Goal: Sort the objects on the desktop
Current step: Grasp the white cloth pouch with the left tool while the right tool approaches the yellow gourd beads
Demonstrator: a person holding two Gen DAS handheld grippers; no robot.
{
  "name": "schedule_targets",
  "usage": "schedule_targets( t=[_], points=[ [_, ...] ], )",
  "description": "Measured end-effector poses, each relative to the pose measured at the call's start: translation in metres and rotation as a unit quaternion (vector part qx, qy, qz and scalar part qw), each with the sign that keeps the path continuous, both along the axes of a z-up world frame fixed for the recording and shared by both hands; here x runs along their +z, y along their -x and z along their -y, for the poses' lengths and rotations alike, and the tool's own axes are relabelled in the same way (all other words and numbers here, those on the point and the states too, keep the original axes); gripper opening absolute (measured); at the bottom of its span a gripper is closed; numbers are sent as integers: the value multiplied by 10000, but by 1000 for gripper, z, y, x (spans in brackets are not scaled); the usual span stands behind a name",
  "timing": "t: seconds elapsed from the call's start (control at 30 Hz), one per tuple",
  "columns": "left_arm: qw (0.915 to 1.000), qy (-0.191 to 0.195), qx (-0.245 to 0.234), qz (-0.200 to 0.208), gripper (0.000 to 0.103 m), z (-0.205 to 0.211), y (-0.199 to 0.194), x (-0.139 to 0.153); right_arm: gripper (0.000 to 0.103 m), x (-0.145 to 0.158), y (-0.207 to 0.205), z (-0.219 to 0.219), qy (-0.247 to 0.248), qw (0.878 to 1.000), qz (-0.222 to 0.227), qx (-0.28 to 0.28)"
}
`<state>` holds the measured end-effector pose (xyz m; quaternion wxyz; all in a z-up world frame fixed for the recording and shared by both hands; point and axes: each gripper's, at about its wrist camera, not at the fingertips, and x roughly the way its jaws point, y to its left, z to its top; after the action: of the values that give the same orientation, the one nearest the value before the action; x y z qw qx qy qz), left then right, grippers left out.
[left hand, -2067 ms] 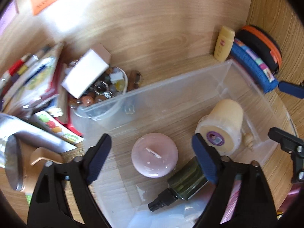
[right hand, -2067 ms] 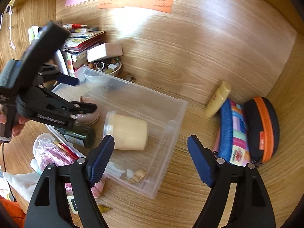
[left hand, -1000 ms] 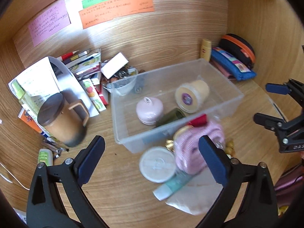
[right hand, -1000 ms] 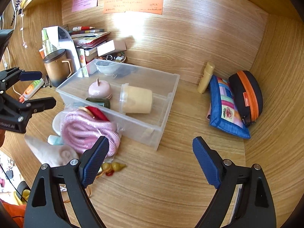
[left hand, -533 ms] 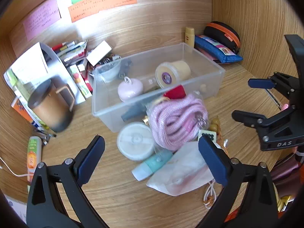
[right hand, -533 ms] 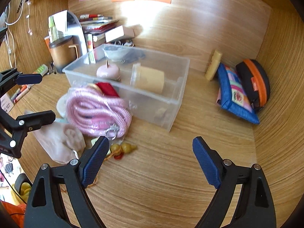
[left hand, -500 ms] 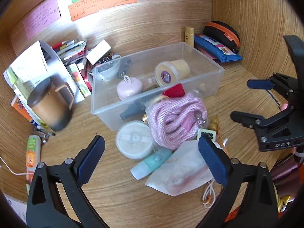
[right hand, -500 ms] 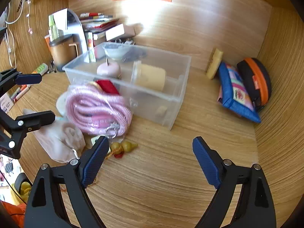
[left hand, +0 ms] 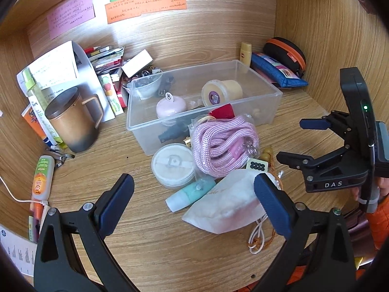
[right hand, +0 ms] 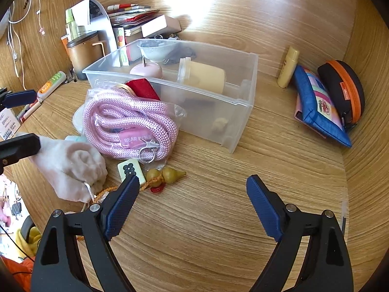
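Note:
A clear plastic bin (left hand: 276, 95) (right hand: 245, 102) on the wooden desk holds a pink round jar (left hand: 171, 105), a cream cup (left hand: 222, 92) on its side and a dark bottle. In front of it lie a bagged pink rope (left hand: 222, 143) (right hand: 128, 124), a white round case (left hand: 173, 164), a teal tube (left hand: 190, 194), a white cloth pouch (left hand: 226, 206) (right hand: 70, 163), a mahjong tile (right hand: 128, 168) and a gourd charm (right hand: 165, 175). My left gripper (left hand: 194, 192) hangs open above the pile. My right gripper (right hand: 192, 199) is open over bare desk right of the charm, and shows too in the left wrist view (left hand: 301, 141).
A brown lidded mug (left hand: 73, 121), books, papers and a small bowl crowd the back left. A yellow tube (right hand: 288, 67), a blue pouch (right hand: 318, 107) and a black-orange case (right hand: 342, 90) lie by the right wall. An orange-labelled tube (left hand: 43, 175) and pens lie at the left.
Both grippers pulled back from the bin; two seconds ago the left one was inside it. The pile in front of the bin has come into view and sits closer beneath them now.

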<state>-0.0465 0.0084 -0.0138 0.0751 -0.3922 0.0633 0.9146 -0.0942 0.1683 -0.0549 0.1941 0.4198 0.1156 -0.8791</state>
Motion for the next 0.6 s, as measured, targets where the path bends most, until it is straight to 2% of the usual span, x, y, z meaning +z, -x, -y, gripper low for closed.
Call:
schedule_targets(
  t=[0.2, 0.6],
  points=[
    [10000, 2, -41, 50, 100, -6, -9, -8, 88, -5, 2, 4, -1, 10000, 22, 3],
    [9974, -212, -155, 666, 100, -16, -6, -53, 84, -16, 8, 9, -68, 9999, 24, 140]
  ],
)
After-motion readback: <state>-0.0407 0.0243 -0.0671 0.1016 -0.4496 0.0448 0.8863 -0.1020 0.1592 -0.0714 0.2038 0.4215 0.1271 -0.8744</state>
